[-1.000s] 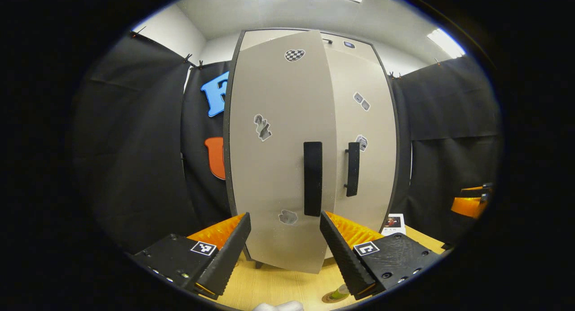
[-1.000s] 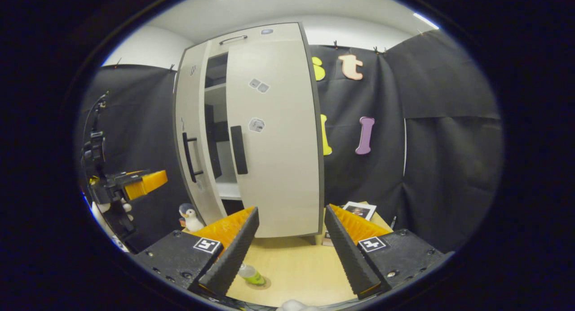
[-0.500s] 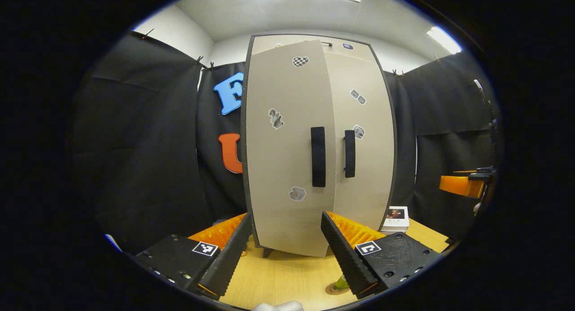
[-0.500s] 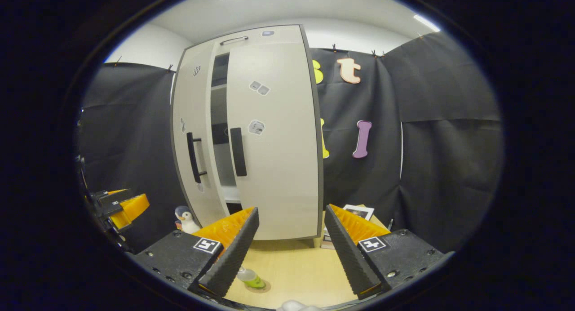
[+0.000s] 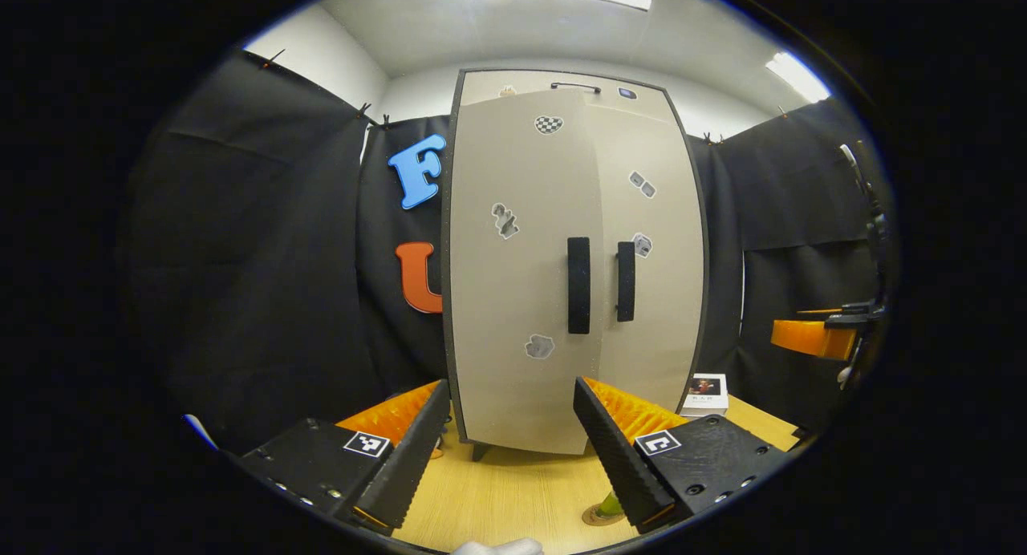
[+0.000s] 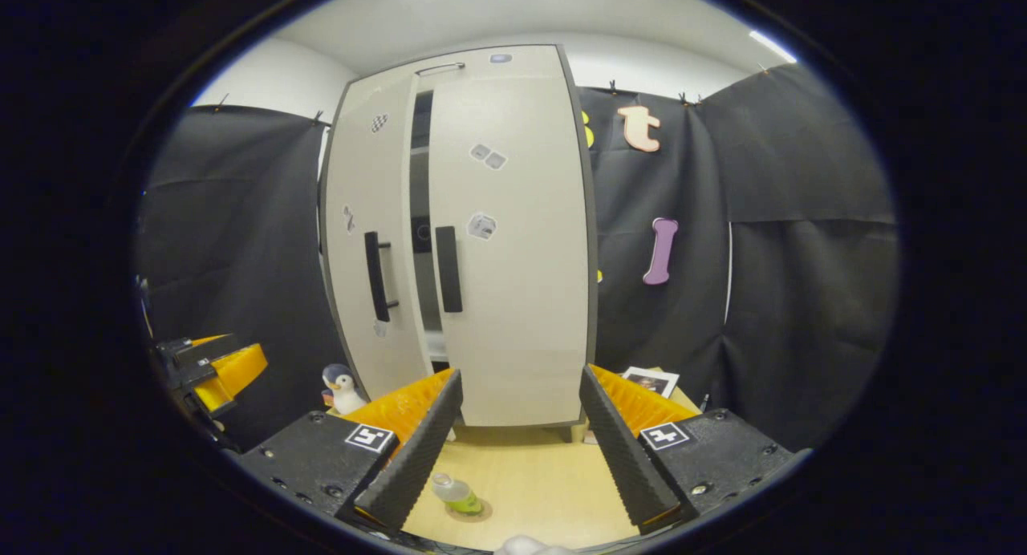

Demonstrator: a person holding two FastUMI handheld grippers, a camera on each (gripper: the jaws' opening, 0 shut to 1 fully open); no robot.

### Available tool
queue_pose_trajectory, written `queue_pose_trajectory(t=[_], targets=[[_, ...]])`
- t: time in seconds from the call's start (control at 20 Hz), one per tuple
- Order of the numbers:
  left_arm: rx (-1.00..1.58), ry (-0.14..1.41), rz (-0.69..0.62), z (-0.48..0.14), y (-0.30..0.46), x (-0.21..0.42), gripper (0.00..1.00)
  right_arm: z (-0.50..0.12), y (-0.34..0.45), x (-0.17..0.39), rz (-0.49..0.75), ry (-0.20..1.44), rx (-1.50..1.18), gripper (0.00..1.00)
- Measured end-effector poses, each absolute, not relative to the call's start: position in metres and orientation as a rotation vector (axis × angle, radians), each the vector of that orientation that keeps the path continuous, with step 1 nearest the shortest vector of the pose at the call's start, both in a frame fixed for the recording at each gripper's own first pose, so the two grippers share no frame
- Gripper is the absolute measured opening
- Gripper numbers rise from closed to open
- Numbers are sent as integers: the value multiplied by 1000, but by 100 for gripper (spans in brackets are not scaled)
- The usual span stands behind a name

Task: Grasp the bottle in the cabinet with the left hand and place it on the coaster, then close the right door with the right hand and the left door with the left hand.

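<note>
Both hand-held grippers, left (image 5: 507, 447) and right (image 6: 520, 443), gape empty before the cabinet's (image 6: 513, 242) left door (image 6: 365, 242), narrowly ajar.

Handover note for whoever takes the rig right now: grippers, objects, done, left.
Left gripper: jaws open, empty, facing the grey two-door cabinet.
Right gripper: jaws open, empty, off the doors.
Clear plastic bottle with green liquid: on the round brown coaster on the light wooden table.
Right door: looks closed.
Left door: nearly shut; the right gripper view shows a dark gap between the doors.
Left to do: press the left door fully shut with the left gripper.
</note>
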State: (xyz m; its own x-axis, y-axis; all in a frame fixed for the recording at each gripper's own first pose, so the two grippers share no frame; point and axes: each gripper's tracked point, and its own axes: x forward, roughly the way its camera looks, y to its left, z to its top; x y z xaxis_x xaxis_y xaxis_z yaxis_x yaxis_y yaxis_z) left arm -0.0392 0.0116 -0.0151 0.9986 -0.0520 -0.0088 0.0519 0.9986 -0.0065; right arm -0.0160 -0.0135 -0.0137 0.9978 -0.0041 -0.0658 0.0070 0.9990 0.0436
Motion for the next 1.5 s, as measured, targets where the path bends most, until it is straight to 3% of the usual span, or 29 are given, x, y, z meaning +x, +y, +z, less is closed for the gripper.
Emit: queue_pose_trajectory(t=[1.5], targets=[[-32,55,-14,-28,36,-30,95,-13,-14,-17,-10,51,7,97]])
